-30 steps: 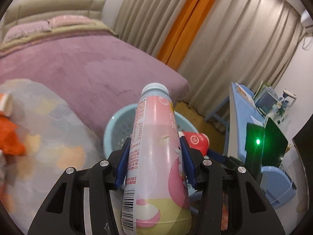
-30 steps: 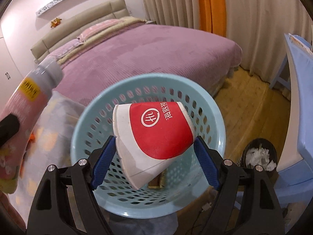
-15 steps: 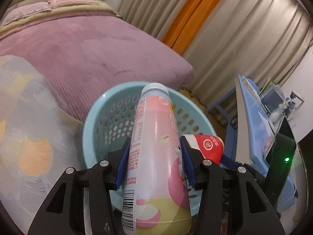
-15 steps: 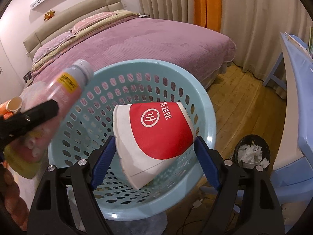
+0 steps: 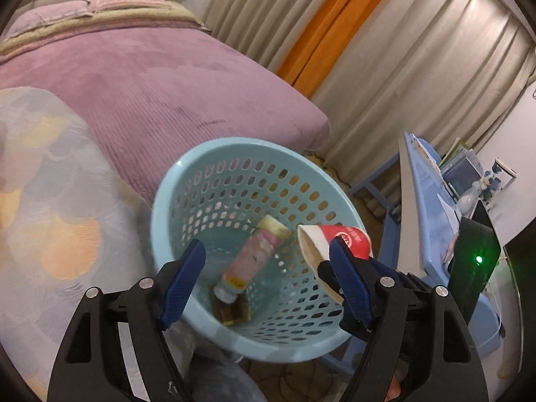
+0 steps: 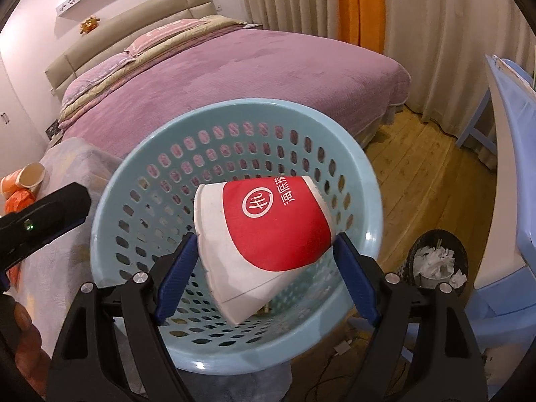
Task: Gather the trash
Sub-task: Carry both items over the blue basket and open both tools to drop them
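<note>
Between your right gripper's (image 6: 264, 269) blue pads you hold a crushed red-and-white paper cup (image 6: 264, 234) bearing a white circled logo and the vertical Chinese characters 海底捞, while the pink plastic bottle's (image 5: 253, 259) yellow label, below your left gripper (image 5: 268, 284), is too blurred to read.

baskets: 1 (image 5: 167, 201) | bottles: 1 (image 5: 254, 254) | red-and-white cups: 1 (image 6: 268, 234) | orange cups: 1 (image 6: 23, 181)

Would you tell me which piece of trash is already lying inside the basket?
The pink bottle, lying in the blue basket; the red-and-white cup is gripped above it.
</note>
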`<state>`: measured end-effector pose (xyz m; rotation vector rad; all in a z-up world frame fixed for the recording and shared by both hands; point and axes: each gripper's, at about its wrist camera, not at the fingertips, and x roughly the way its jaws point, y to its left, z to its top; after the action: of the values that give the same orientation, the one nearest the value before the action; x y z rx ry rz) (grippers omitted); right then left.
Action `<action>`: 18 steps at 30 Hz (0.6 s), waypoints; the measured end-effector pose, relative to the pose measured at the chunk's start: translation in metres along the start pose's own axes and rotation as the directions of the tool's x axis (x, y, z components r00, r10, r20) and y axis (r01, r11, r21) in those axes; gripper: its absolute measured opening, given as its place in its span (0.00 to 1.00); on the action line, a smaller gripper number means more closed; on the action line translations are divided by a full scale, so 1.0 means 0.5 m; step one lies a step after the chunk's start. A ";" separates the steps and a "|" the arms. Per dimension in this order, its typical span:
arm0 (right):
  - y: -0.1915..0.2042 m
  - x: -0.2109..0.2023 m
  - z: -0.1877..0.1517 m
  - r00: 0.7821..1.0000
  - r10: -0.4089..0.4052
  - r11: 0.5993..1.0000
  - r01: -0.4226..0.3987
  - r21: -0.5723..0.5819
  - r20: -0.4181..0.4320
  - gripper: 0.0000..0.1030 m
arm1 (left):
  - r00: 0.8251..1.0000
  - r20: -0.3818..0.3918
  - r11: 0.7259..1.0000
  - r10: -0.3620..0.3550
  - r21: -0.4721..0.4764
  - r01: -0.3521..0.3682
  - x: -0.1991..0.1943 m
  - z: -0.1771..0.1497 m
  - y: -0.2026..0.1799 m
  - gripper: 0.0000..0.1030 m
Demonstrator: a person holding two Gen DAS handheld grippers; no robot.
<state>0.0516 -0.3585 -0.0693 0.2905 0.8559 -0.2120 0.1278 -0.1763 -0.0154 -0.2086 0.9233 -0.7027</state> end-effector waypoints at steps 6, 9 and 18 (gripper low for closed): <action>0.018 -0.019 0.005 0.999 0.024 1.000 -0.024 0.006 0.027 0.79 | 0.998 0.062 0.999 0.014 0.050 -0.017 -0.072 -0.007 -0.015 0.72; 0.021 -0.034 0.007 0.998 0.035 0.999 -0.035 0.012 0.042 0.79 | 0.996 0.090 0.998 0.015 0.065 -0.021 -0.106 -0.015 -0.020 0.72; 0.084 -0.096 0.000 0.992 0.083 0.995 -0.077 -0.066 0.099 0.79 | 0.983 0.183 0.997 0.012 0.076 -0.026 -0.220 -0.049 -0.006 0.73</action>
<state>0.0337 -0.3160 -0.0255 0.2533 0.7469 -0.1244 0.0630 -0.1055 0.0435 -0.1914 0.7207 -0.6885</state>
